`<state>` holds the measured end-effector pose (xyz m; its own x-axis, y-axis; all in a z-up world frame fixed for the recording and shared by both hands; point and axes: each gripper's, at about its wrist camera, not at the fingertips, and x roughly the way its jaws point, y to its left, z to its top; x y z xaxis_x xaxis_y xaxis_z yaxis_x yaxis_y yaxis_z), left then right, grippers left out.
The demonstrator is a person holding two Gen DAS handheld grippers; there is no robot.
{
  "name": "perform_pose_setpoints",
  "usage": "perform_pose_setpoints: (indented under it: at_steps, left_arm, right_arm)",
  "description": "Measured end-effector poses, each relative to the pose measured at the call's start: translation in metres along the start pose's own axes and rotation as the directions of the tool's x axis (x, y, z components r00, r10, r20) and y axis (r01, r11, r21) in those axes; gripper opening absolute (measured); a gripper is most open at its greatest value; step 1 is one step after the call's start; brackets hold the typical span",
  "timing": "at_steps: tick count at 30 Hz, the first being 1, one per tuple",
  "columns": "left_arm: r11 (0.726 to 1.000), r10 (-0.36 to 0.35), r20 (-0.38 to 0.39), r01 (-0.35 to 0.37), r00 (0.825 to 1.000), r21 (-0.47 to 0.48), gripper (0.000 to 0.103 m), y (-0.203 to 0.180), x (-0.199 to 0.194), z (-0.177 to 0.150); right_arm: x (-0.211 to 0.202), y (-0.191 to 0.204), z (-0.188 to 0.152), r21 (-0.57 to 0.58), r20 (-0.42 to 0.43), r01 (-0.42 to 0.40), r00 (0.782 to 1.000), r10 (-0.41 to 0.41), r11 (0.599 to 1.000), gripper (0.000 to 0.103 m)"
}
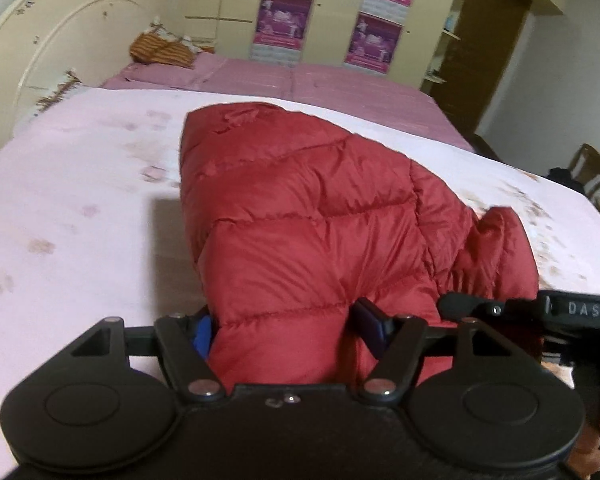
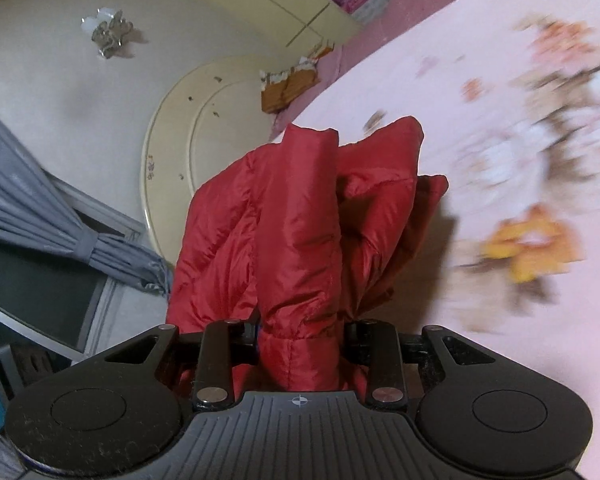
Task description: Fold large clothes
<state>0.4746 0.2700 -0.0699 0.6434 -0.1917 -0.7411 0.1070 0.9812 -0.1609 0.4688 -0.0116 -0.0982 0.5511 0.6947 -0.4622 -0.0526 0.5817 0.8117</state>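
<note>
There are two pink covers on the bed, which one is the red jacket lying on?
The paler pink flowered sheet nearest the camera carries the red jacket; the darker plain pink cover lies beyond, toward the wardrobe, with only orange cloth on it.

- A home bedroom: a wide bed (image 1: 80,216) under a pale pink floral sheet.
- Cream arched headboard (image 1: 60,36) behind, wardrobe doors (image 1: 336,8) carrying purple posters.
- Grey tied curtain (image 2: 40,216) by the window.

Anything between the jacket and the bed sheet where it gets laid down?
Nothing visible. Both tools are already shut on the red jacket: the left tool and the right tool each pinch puffy fabric. The pink sheet around it shows only its printed pattern; the orange bundle sits far back by the headboard.
</note>
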Motion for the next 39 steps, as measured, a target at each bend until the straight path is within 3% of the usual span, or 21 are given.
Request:
perform_pose_setpoints:
  at_steps: [6, 10, 14, 19, 22, 25, 26, 28, 33, 39]
  left_arm:
    - [0.999, 0.04, 0.007, -0.04, 0.999, 0.034, 0.068, 0.033, 0.032, 0.005]
    - [0.998, 0.037, -0.015, -0.037, 0.999, 0.043, 0.076, 0.036, 0.044, -0.001]
    - [0.997, 0.027, -0.006, -0.026, 1.0, 0.077, 0.079, 0.038, 0.035, -0.007]
    - [0.999, 0.006, 0.015, -0.007, 1.0, 0.033, 0.077, 0.055, 0.025, 0.001]
    - [1.0, 0.006, 0.056, -0.006, 0.998, 0.013, 0.076, 0.062, 0.017, 0.009]
    - [1.0, 0.014, 0.053, -0.015, 0.999, 0.018, 0.076, 0.063, 0.027, 0.017]
    - [1.0, 0.018, 0.043, -0.019, 0.999, 0.02, 0.076, 0.063, 0.032, 0.017]
    - [0.999, 0.024, 0.022, -0.025, 0.999, 0.026, 0.078, 0.063, 0.043, 0.016]
    - [1.0, 0.016, -0.022, -0.016, 1.0, 0.001, 0.089, 0.07, 0.062, 0.011]
    - [1.0, 0.024, -0.036, -0.025, 0.999, -0.011, 0.092, 0.073, 0.064, 0.006]
  right_arm:
    - [0.056, -0.003, -0.001, 0.002, 0.004, 0.033, 0.999, -0.033, 0.999, 0.032]
    - [0.068, -0.012, -0.003, -0.037, -0.006, 0.123, 0.992, -0.123, 0.992, 0.051]
    - [0.059, -0.009, -0.005, -0.039, 0.007, 0.164, 0.986, -0.164, 0.986, 0.055]
    - [0.024, 0.016, -0.003, -0.109, 0.141, 0.246, 0.963, -0.23, 0.963, 0.055]
    - [0.008, 0.036, -0.004, -0.168, 0.253, 0.312, 0.93, -0.265, 0.935, 0.055]
    - [0.022, 0.063, -0.007, -0.271, 0.298, 0.356, 0.914, -0.274, 0.894, 0.053]
    - [0.029, 0.07, -0.012, -0.309, 0.29, 0.361, 0.917, -0.275, 0.88, 0.039]
    - [0.051, 0.074, -0.019, -0.352, 0.239, 0.358, 0.928, -0.287, 0.865, 0.028]
    - [0.092, 0.049, -0.028, -0.333, 0.22, 0.465, 0.884, -0.412, 0.82, 0.028]
    - [0.099, 0.041, -0.032, -0.33, 0.175, 0.479, 0.878, -0.446, 0.813, 0.028]
